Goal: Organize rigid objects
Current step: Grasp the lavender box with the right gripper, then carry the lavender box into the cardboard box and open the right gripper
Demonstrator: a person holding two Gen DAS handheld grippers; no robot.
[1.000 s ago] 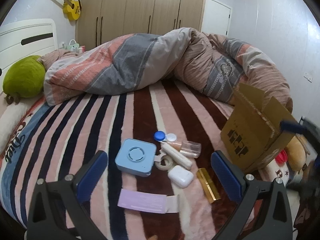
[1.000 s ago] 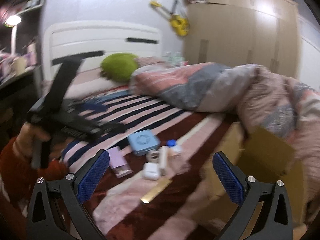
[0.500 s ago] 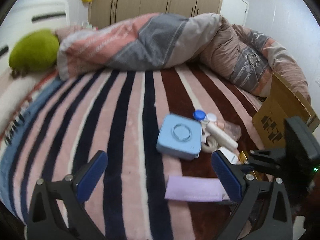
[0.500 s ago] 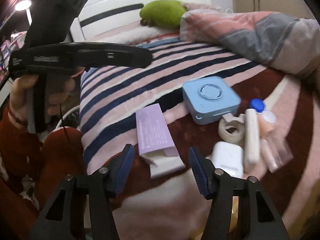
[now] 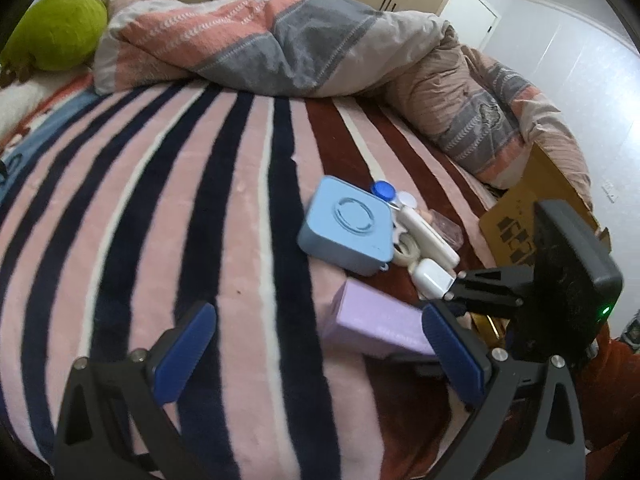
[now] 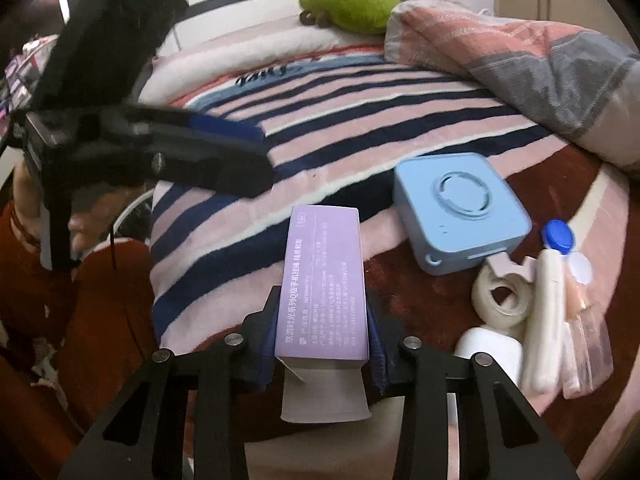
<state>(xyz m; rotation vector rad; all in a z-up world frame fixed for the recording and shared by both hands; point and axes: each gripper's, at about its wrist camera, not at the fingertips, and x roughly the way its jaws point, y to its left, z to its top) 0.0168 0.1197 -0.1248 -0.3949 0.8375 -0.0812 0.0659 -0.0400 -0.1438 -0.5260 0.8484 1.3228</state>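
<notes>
My right gripper (image 6: 322,334) is shut on the sides of a purple box (image 6: 324,284) lying on the striped bed; the box also shows in the left wrist view (image 5: 376,326). My left gripper (image 5: 316,356) is open and empty above the blanket, left of the box. Beside the box lie a light blue square device (image 6: 460,216), a tape roll (image 6: 500,298), a white case (image 6: 490,354), a white tube (image 6: 546,318), a blue cap (image 6: 557,236) and a clear bottle (image 6: 584,320). A gold bar (image 5: 486,326) is partly hidden behind the right gripper.
An open cardboard box (image 5: 532,208) stands at the bed's right edge. A rumpled duvet (image 5: 280,44) and a green plush (image 5: 56,30) lie at the head of the bed. The person's red sleeve (image 6: 36,280) is by the bed's edge.
My right gripper has moved forward onto the purple box and closed on it. My left gripper has moved lower and nearer to the bed.
</notes>
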